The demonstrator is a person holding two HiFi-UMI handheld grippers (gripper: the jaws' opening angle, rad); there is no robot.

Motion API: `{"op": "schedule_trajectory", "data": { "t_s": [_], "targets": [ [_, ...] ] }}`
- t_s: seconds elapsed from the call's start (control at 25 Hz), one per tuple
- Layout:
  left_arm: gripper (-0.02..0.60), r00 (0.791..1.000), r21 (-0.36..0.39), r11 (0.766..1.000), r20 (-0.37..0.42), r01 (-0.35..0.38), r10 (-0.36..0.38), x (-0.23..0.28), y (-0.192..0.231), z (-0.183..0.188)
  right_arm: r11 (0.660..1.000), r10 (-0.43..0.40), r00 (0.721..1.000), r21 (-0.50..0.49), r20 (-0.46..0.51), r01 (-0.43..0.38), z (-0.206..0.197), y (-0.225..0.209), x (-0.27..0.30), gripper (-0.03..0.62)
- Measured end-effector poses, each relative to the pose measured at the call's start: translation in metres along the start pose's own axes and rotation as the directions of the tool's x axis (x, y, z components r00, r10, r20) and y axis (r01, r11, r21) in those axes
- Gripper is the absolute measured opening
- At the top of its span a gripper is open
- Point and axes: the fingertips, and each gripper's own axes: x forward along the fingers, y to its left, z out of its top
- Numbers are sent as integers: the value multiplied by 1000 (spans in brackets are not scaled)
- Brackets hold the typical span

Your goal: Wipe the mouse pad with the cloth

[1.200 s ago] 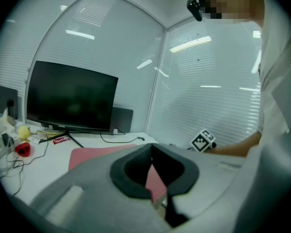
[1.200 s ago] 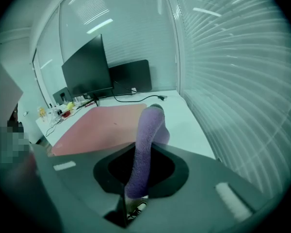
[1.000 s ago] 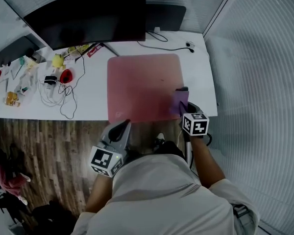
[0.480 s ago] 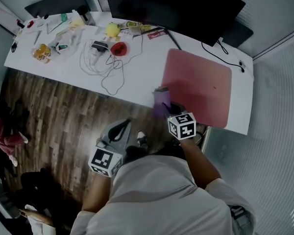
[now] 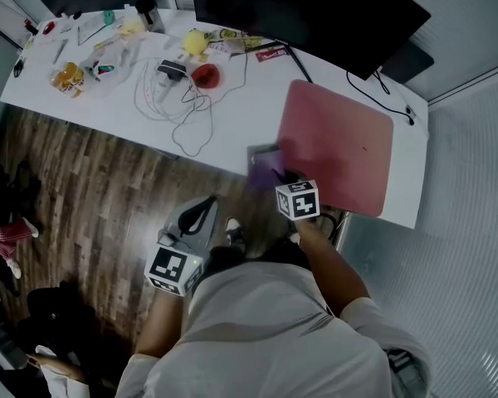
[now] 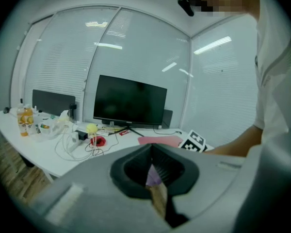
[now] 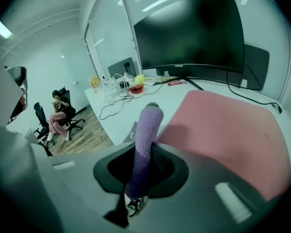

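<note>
The pink mouse pad (image 5: 340, 143) lies on the white desk (image 5: 232, 131), near its right end and in front of the monitor. My right gripper (image 5: 270, 171) is shut on a purple cloth (image 5: 264, 164), which hangs over the desk's front edge just left of the pad's near corner. In the right gripper view the cloth (image 7: 145, 135) stands up between the jaws, with the pad (image 7: 233, 130) spreading to the right. My left gripper (image 5: 201, 212) hovers over the wooden floor below the desk edge, shut and holding nothing. Its own view shows the pad (image 6: 160, 141) far ahead.
A black monitor (image 5: 307, 15) stands behind the pad. White cables (image 5: 178, 106), a red item (image 5: 204, 75), a yellow item (image 5: 195, 41) and small bottles (image 5: 66, 77) clutter the desk's left half. Wooden floor (image 5: 91, 197) lies below. A seated person (image 7: 58, 113) is far off.
My right gripper has carried the cloth leftward across the pad, off its near left edge to the desk's front edge. The head view swung round. My left gripper stayed put.
</note>
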Motion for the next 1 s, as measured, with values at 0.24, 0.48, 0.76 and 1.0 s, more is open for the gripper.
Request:
{"op": "schedule_trajectory", "data": {
  "t_s": [0.24, 0.48, 0.76, 1.0],
  "targets": [
    [2, 998, 24, 998, -6, 55, -55, 41, -46, 10, 994, -78, 997, 78, -16, 79, -38, -71, -38, 49],
    [2, 989, 35, 989, -13, 147, -146, 94, -134, 12, 982, -137, 990, 125, -26, 140, -82, -153, -96, 49],
    [2, 974, 51, 973, 12, 227, -227, 149, -223, 16, 958, -239, 970, 154, -46, 243, -133, -253, -169, 49],
    [3, 959, 85, 956, 31, 280, -283, 182, -284, 24, 920, -326, 944, 215, -42, 327, -176, -319, -229, 49]
  ]
}}
